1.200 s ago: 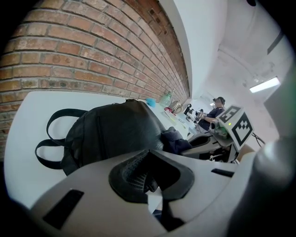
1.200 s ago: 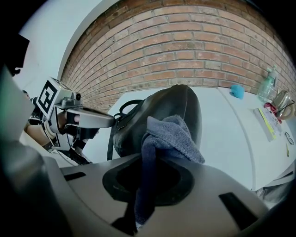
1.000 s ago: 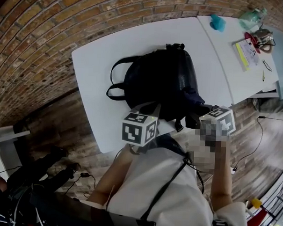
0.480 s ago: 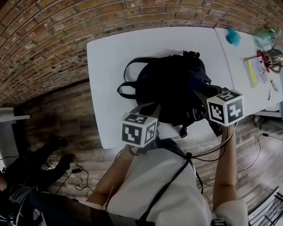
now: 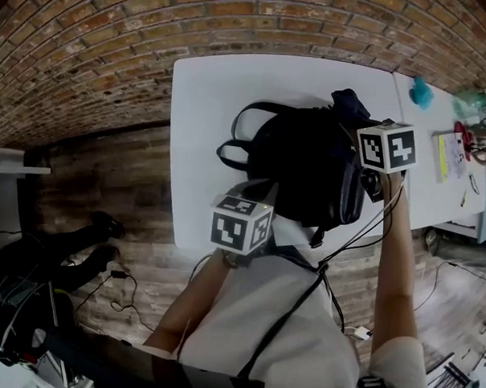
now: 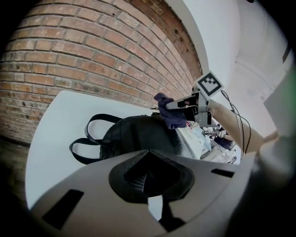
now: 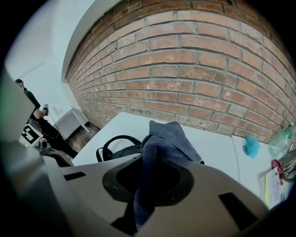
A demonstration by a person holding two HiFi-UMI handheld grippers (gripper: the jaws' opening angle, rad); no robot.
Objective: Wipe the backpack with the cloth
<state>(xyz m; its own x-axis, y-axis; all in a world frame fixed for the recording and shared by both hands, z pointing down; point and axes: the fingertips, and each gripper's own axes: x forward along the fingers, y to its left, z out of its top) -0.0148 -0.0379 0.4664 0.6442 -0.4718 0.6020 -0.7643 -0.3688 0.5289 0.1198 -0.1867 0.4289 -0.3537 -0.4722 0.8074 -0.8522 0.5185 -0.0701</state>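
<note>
OK, status.

Left gripper [image 6: 157, 209]: jaws closed on each other with nothing between them. It hangs at the surface's near edge, just beside the bag's near end, and isn't pinning it.

Backpack [image 5: 308, 168]: black, lying flat toward the surface's right edge and reaching close to the near edge. Straps [image 5: 244, 141] loop out toward the left edge.

Right gripper [image 7: 142, 203]: jaws clamped on the cloth [image 7: 163, 138], which is dark blue with a fold bunched out past the tips. It sits at the bag's far end, by the right edge. Cloth looks to be on the bag, but I can't confirm contact.

Risks, my read:
- Bag is unpinned on a smooth top, so a stroke may drag it instead of wiping it. It's close to two edges and could slide off.
- Cloth is held by a thin pinch and could pull free on a zip or the handle.
- Bunched cloth gives a small contact patch, so spots get missed.

Surface [image 5: 200, 107]: white, carries only the bag. A second white one butts against its right edge, with a teal item [image 5: 421, 92] and papers [image 5: 450, 154] on it.

Room: brick wall [image 7: 208, 69] behind the far edge, wood floor [image 5: 114, 192], a person [image 7: 27, 99] standing off left.
</note>
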